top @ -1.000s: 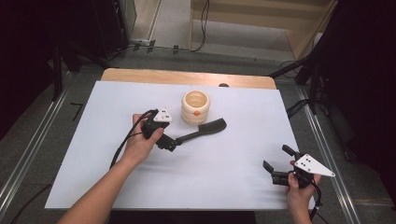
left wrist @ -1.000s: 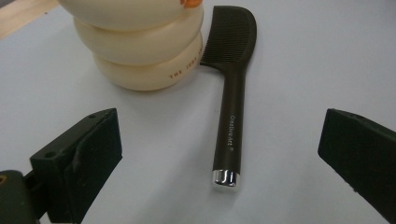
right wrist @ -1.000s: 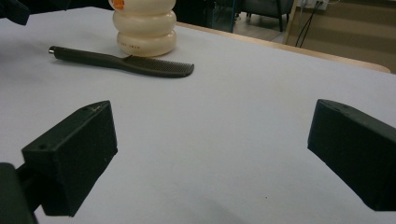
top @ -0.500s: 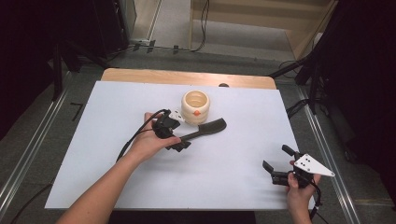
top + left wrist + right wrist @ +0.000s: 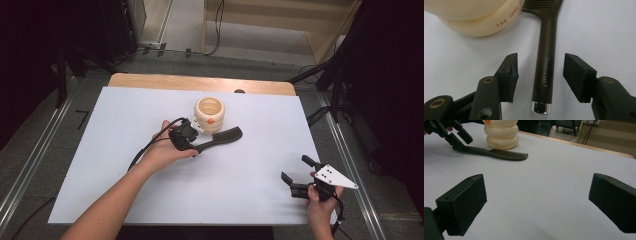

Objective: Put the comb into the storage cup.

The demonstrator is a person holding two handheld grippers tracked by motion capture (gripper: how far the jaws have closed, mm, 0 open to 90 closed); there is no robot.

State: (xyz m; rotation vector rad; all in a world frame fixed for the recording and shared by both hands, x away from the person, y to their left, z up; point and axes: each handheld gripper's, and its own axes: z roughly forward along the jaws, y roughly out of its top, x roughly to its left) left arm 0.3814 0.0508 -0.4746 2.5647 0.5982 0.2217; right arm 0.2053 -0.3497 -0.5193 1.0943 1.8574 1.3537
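White sheet point(image 5: 125, 190) covers most of the table; a wood strip point(image 5: 150, 81) shows along the far edge. Big open stretch of sheet between the two grippers and across the near side.

Count: one comb point(image 5: 220, 138), one cream holder point(image 5: 209, 114), two grippers.

Comb: dark, long slim handle with white lettering and a chrome end cap point(image 5: 540, 108), teeth end touching the holder's base. It lies flat at mid-table.

Left gripper point(image 5: 540, 70): jaws have just been closing and straddle the handle near the cap, with gaps on both sides, pads not yet touching. Right gripper point(image 5: 295, 174): near right corner, jaws wide apart, nothing between.
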